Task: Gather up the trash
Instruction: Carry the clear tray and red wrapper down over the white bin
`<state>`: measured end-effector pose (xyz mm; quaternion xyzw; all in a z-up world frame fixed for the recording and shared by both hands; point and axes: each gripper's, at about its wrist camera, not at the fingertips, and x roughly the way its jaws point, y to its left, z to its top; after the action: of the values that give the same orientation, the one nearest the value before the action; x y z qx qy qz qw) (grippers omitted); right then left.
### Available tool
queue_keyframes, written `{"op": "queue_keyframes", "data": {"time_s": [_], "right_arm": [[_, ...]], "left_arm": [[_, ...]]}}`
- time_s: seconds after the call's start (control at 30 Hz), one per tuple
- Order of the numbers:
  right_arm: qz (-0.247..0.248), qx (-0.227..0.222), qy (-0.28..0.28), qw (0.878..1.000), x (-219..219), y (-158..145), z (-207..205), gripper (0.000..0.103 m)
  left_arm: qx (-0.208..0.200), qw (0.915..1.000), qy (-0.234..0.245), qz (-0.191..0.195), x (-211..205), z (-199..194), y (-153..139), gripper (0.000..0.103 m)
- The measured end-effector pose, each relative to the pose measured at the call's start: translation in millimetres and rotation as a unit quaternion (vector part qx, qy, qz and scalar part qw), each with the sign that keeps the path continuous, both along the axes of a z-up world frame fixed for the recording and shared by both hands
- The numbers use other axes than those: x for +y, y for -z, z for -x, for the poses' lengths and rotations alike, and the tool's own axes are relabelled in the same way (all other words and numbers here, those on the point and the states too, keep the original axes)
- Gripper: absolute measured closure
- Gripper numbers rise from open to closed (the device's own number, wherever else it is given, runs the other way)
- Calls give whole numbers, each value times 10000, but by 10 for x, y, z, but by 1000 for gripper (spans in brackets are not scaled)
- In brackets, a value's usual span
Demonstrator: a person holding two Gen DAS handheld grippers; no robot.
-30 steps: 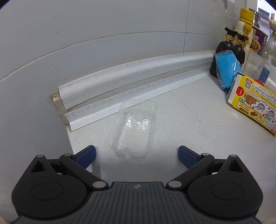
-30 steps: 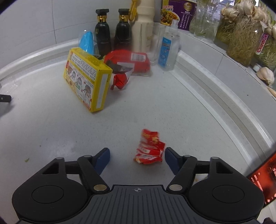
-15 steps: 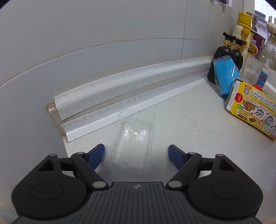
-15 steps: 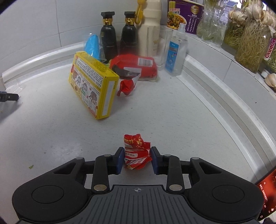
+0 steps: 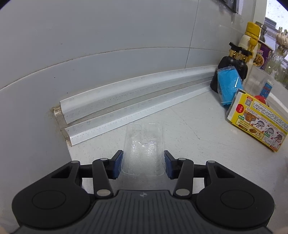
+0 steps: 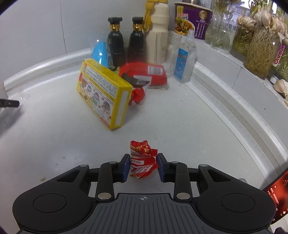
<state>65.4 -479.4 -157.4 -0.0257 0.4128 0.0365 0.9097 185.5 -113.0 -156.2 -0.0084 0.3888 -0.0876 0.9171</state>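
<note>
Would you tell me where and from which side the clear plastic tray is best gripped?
Grip the clear plastic tray across its two long side walls near the near end, coming in low along the counter as the left gripper does; it lies lengthwise, and its thin walls probably flex.

light: even, cool, fairly bright | source: daylight at upper right window (image 5: 273, 10) | shadows: soft, faint on desk (image 6: 180, 117) | glare: glints on clear plastic tray (image 5: 144, 153) | distortion: strong fisheye bending, dark corners | focus: sharp near, bottles (image 6: 115, 41) slightly soft
</note>
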Motion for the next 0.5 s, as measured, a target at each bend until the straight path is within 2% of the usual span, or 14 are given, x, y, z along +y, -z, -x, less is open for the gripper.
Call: {"op": "queue_keyframes", "data": {"time_s": [0.5], "right_arm": [[-88, -105, -380, 9992, 528, -174, 211, 73]], "left_arm": [[145, 9997, -42, 216, 272, 402, -80, 60]]}}
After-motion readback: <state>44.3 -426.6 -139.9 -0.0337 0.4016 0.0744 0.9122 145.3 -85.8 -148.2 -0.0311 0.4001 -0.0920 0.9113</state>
